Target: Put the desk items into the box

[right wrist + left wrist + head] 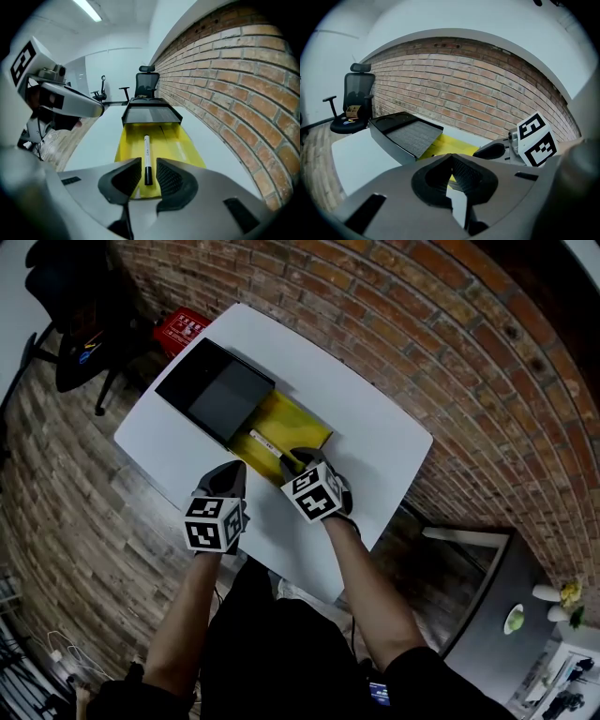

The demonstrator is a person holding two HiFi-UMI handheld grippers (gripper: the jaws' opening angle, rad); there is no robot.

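Note:
A yellow box (302,424) lies open on the white table (375,442), its black lid part (214,390) at the far end. A white marker with a black cap (147,157) lies lengthwise in the yellow box (177,147). My right gripper (148,174) is open at the box's near end; the marker's cap lies between the pads, which do not press on it. In the head view the marker (266,443) shows just beyond the right gripper (298,461). My left gripper (451,158) is shut and empty, hovering over the table to the left of the box (232,472).
A black office chair (75,320) and a red item (181,327) stand on the wooden floor beyond the table's far left corner. A brick wall (225,70) runs along the table's right side. The black lid (405,136) lies ahead of the left gripper.

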